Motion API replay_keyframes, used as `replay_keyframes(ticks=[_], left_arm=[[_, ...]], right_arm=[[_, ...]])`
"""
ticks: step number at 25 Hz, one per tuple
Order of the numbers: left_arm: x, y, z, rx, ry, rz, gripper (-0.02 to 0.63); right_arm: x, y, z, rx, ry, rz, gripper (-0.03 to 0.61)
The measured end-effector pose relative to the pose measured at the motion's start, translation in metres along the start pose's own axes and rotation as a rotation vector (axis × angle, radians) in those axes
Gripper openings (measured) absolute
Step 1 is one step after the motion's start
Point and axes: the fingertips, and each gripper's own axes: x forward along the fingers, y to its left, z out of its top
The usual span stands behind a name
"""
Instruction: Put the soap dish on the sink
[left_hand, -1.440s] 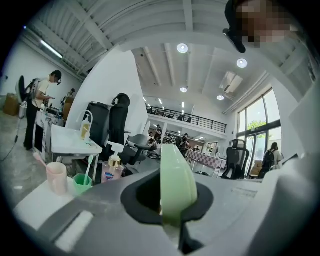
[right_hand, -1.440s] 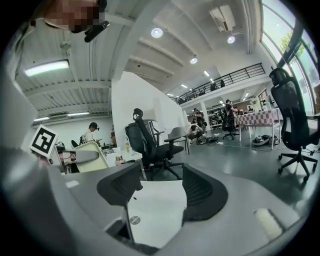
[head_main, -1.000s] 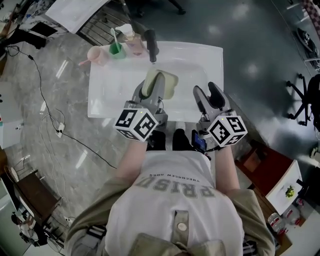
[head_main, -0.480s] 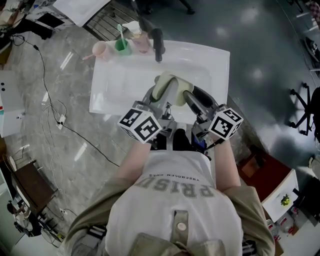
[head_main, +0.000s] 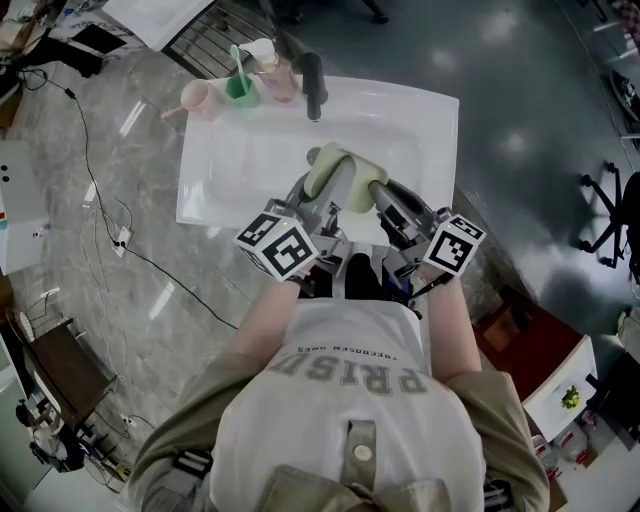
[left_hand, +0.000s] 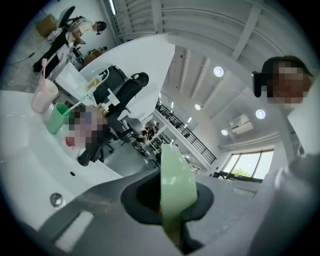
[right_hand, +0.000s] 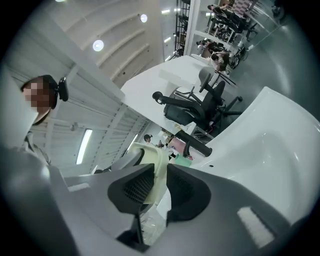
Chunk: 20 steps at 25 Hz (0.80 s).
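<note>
Gripping soap dish (head_main: 338, 170) over sink (head_main: 225, 175): left gripper (head_main: 318, 192) clenched on it; right gripper (head_main: 378, 192), earlier open alongside, jaws just closed onto it.

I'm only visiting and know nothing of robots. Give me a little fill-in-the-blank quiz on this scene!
1. The left gripper and the right gripper both grip a pale green ____ over the white sink.
2. The tap at the sink's far edge is ____.
3. Beside the tap stand a pink cup and a ____ cup.
Missing words: soap dish; black; green.
The right gripper's jaws have just been closing on the dish's rim.
</note>
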Motion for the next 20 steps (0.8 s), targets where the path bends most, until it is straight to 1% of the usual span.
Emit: replay_keyframes(ticks=[3,6,7,9,11,14,15,18,20], left_arm=[[0.000,0.001,-0.002,-0.023,0.008,-0.011,0.014],[0.000,0.003,-0.006,-0.027,0.020,0.004,0.015],[0.000,0.005,-0.008,-0.015,0.032,0.019,0.020],[0.000,0.007,-0.013,0.042,0.074,0.051,0.037],[0.000,0.006,-0.017,0.088,0.108,0.057,0.040],[0.001,0.006,-0.021,0.118,0.132,0.055,0.043],[0.001,0.005,-0.022,0.136,0.142,0.053,0.064],[0.001,0.003,-0.026,0.211,0.192,0.021,0.163],[0.001,-0.002,-0.032,0.298,0.254,-0.022,0.245]], right_arm=[[-0.002,-0.002,-0.001,0.042,-0.004,0.009,0.077],[-0.004,-0.005,-0.002,0.066,-0.011,-0.009,0.072],[-0.006,-0.007,-0.001,0.074,-0.019,-0.022,0.069],[-0.008,-0.010,0.003,0.088,-0.035,-0.040,0.063],[-0.009,-0.010,0.006,0.093,-0.032,-0.034,0.061],[-0.011,-0.012,0.005,0.117,-0.019,-0.044,0.061],[-0.012,-0.014,0.005,0.125,-0.018,-0.055,0.060],[-0.016,-0.022,0.006,0.149,-0.019,-0.087,0.060],[-0.019,-0.026,0.007,0.152,-0.012,-0.099,0.060]])
